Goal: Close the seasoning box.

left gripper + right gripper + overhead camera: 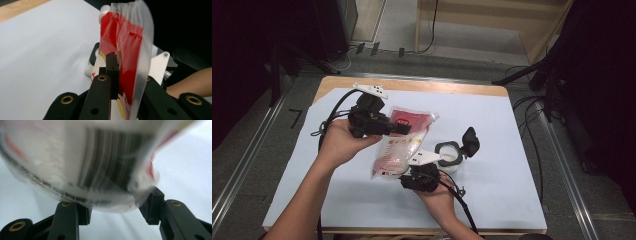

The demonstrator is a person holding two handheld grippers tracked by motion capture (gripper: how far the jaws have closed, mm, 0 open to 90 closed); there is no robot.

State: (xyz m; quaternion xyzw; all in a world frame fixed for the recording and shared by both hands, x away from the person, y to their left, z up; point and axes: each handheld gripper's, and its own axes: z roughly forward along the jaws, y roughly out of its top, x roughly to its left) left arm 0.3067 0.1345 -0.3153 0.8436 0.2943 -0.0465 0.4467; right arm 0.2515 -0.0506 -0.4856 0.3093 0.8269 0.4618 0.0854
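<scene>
Two black hand-held grippers share one soft clear plastic pouch with red printing (404,140), lifted above the white table sheet (492,125) at centre frame. The left gripper (404,128) is clamped on the pouch's red upper part. The right gripper (409,176) stands half spread around its bulging lower end, pads seemingly touching. It looks floppy, slick, bottom-heavy; the flat sealed edge probably grips best. A white cup with black flip lid (452,154) stands right of centre.
</scene>
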